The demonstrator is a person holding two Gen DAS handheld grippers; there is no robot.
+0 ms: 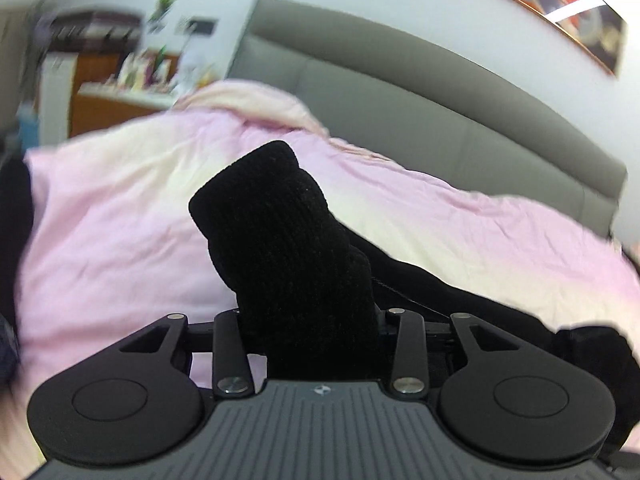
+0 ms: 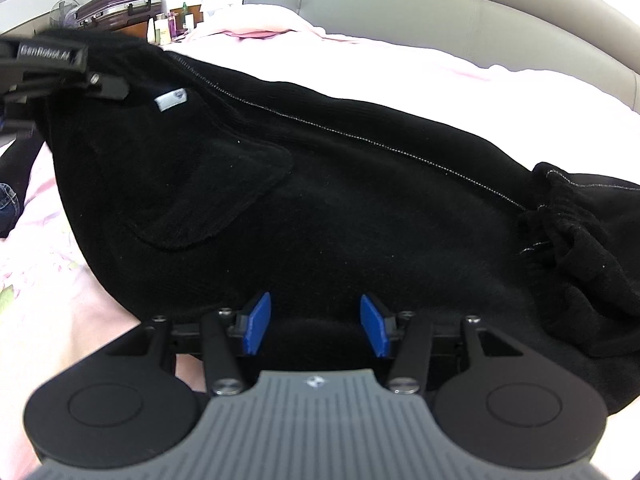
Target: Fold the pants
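Left wrist view showed the left gripper [image 1: 308, 320] clamped on a bunched fold of the black pants [image 1: 280, 240], its pads buried. Right wrist view (sharper) showed the right gripper [image 2: 316, 326] with blue pads [image 2: 256, 326] parted, cloth between, pants spread over the pink bedding [image 2: 400, 64].
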